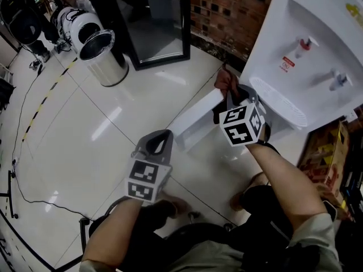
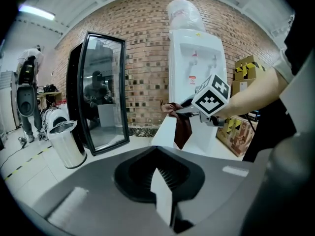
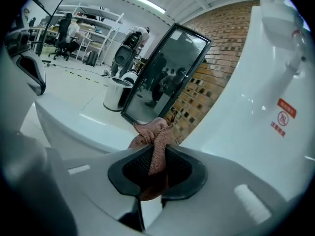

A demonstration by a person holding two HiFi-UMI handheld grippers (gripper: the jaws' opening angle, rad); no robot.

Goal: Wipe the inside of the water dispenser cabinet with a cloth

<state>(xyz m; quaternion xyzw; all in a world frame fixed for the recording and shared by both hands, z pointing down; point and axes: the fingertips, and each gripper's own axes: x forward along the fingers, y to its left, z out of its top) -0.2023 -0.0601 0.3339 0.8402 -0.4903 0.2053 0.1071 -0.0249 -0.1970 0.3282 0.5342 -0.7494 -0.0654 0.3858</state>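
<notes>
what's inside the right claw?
A pinkish-brown cloth, pinched between the right claw's jaws and bunched up beyond them. Its lower end drops behind the claw body, hidden from that claw's camera.

The head view is dim and flat, and its lower edge sinks into near black. Pale streaks of glare lie on the glossy floor tiles (image 1: 108, 123), and the white water dispenser (image 1: 317, 44) at upper right almost blows out. Both gripper views bow straight lines and go black at the corners. A ceiling strip light (image 2: 35, 12) flares at the left gripper view's upper left. In the right gripper view the cloth (image 3: 153, 136) is fairly sharp, while the bottom of the frame is soft.
</notes>
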